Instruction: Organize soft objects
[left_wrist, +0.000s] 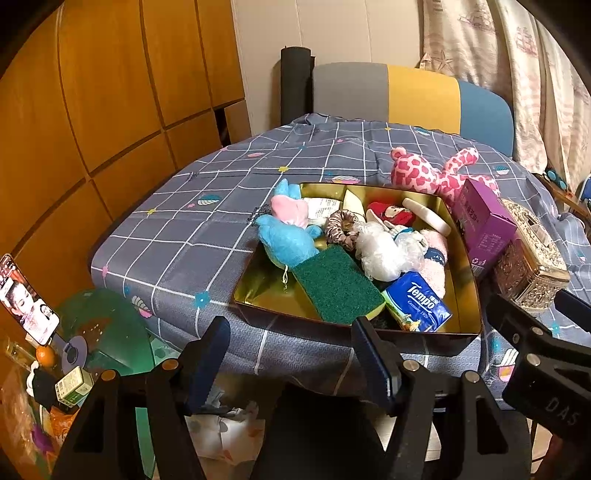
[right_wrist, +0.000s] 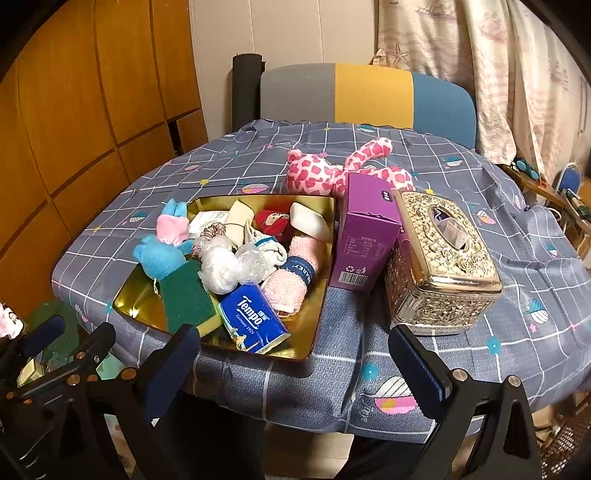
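On tray (right_wrist: 317, 295) | sponge (right_wrist: 184, 295) lies lengthwise toward cam; both hand-held grippers (left_wrist: 291, 354) (right_wrist: 295, 365) wide, empty

Phone (left_wrist: 27, 299) cut by left edge

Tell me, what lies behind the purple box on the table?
Behind the purple box lies a pink spotted plush toy on the tablecloth. Its head and one long limb show; the box covers part of its body.

left gripper (left_wrist: 291, 360): black frame, brass screws | fingers (left_wrist: 207, 363): dark blue pads | right gripper (right_wrist: 295, 369): same
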